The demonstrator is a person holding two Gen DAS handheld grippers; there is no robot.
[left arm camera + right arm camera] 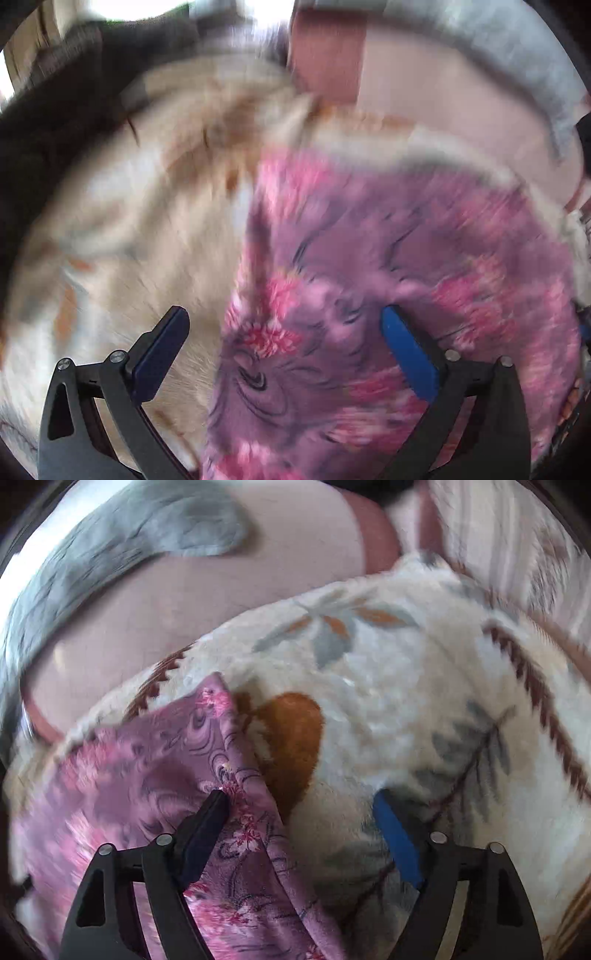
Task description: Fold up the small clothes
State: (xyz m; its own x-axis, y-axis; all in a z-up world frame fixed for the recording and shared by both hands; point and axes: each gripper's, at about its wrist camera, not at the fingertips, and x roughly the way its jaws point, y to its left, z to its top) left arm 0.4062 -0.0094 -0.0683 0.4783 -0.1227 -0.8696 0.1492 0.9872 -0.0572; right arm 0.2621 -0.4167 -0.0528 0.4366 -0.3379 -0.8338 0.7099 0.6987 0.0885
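On my left camera nearly everything ahead of the left claw [282, 347] is smeared by motion blur. I can make out the purple cloth [388, 280] under and beyond the fingers, but its print and edges run together. The cream blanket [140, 221] off to the claw's left is a soft streak, and the dark shape [55, 110] past it I can't identify. The cloth runs off the bottom of both views. On my right camera the right claw [301, 805] hides part of the cloth beneath its left finger, and the far striped fabric [517, 546] is blurred.
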